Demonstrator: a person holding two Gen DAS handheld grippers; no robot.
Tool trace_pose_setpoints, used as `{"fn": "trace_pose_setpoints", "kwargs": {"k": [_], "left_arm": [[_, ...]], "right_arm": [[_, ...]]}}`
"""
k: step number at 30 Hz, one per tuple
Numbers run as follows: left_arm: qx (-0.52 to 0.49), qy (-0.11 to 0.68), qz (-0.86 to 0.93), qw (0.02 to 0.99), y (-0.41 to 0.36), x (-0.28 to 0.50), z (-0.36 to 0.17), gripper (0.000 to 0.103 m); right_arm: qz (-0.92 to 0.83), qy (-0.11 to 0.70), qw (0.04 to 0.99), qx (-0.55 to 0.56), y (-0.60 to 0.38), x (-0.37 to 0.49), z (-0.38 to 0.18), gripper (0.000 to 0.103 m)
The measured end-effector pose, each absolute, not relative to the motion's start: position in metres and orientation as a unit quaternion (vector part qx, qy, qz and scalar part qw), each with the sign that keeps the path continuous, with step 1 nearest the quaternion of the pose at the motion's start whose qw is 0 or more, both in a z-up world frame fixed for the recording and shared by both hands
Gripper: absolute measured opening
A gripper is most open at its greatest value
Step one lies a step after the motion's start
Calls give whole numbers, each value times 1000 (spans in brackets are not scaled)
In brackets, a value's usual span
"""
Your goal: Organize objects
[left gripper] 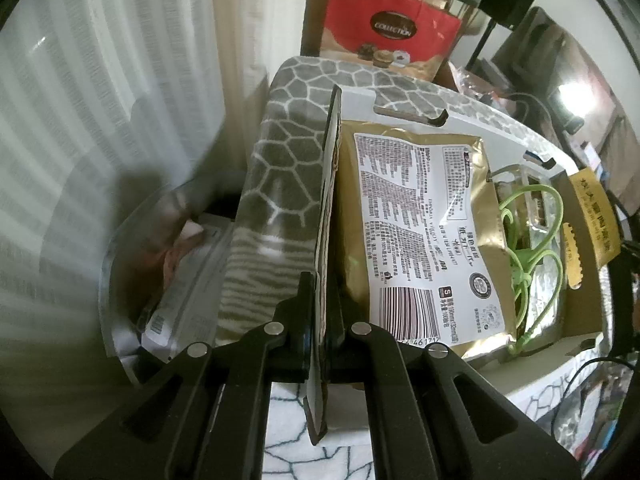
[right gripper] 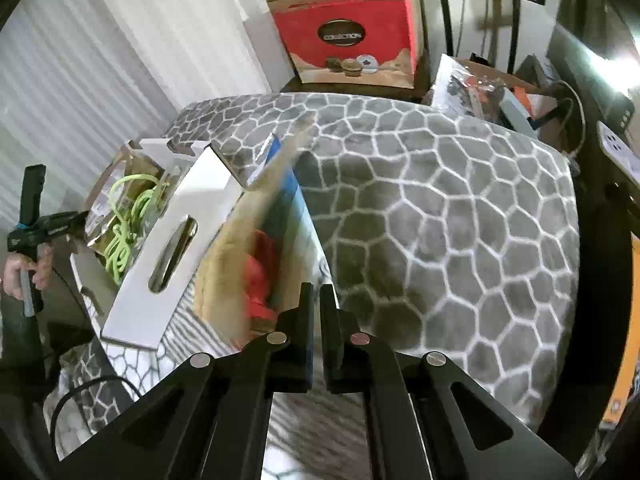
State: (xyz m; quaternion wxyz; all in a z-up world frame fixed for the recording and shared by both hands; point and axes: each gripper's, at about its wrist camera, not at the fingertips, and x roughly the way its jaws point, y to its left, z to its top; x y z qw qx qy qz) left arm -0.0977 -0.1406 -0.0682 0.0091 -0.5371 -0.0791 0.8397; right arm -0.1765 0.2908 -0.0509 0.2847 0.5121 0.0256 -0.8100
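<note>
Cardboard box [left gripper: 576, 304] served as the landmark, sitting on the grey pebble-patterned blanket [right gripper: 440, 220]. Its near flap [left gripper: 326, 216] stood upright, and the left gripper [left gripper: 317, 320] was clamped tight on that flap's edge, holding it up. Inside the box, just beyond the flap, lay the gold foil pouch [left gripper: 416, 216] with its white printed label up, and beside it, deeper in, a coil of green cord [left gripper: 528, 248] on something silvery.

From the right wrist view, the right gripper [right gripper: 316, 320] hung over the blanket just outside the box, by a blurred flap [right gripper: 280, 216] with blue and red showing near it. Its jaws were drawn nearly together and nothing could be seen gripped between them. A white flap with a handle slot [right gripper: 172, 256] lay folded outward on the box's near side.

By my judgement the flaps were light and stiff enough to steer by one edge, though thin card would crease if pinched hard or twisted. The pouch looked slick and floppy, better taken at its sealed rim than across the flat face. The cord was soft and likely to snag.
</note>
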Motion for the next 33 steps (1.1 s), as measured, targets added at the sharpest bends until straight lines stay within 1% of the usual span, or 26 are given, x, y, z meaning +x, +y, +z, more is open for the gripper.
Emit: {"fn": "trace_pose_setpoints", "kwargs": {"k": [4, 5, 7, 8, 9, 10, 11, 12, 17, 20, 21, 22, 23, 28, 33], "left_arm": [[-537, -79, 840, 9, -141, -98, -69, 3], [-537, -79, 840, 9, -141, -98, -68, 3], [-537, -80, 840, 8, -141, -97, -68, 3], [-537, -80, 840, 9, -141, -98, -68, 3], [-537, -79, 840, 9, -141, -98, -68, 3], [-537, -79, 840, 9, -141, -98, -68, 3], [-537, -79, 840, 9, -141, -98, -68, 3], [-537, -79, 840, 9, -141, -98, -68, 3], [-537, -79, 840, 9, -141, -97, -68, 3], [-537, -80, 840, 9, -141, -97, -68, 3], [-537, -80, 840, 9, -141, -97, -69, 3], [-537, -80, 840, 9, -141, -97, -69, 3], [-537, -80, 840, 9, -141, -98, -68, 3], [-536, -81, 840, 10, -141, -98, -68, 3], [-536, -81, 840, 10, -140, -98, -67, 3]], "right_arm": [[-815, 16, 282, 506, 301, -163, -44, 3], [-814, 13, 286, 506, 301, -161, -43, 5], [-812, 9, 285, 509, 297, -158, -41, 6], [-810, 9, 283, 513, 293, -156, -42, 10], [-809, 9, 283, 515, 291, -154, -42, 26], [-809, 10, 284, 515, 287, -152, -42, 37], [-808, 10, 290, 512, 280, -149, -42, 50], [-807, 10, 298, 510, 274, -147, -42, 52], [-797, 42, 312, 515, 244, -137, -54, 52], [-791, 72, 300, 529, 228, -136, -70, 52], [-789, 74, 299, 532, 225, -136, -73, 48], [-787, 76, 299, 535, 223, -135, -77, 39], [-784, 77, 302, 537, 221, -134, -79, 26], [-791, 71, 305, 525, 227, -123, -72, 25], [-802, 72, 307, 508, 250, -108, -47, 25]]}}
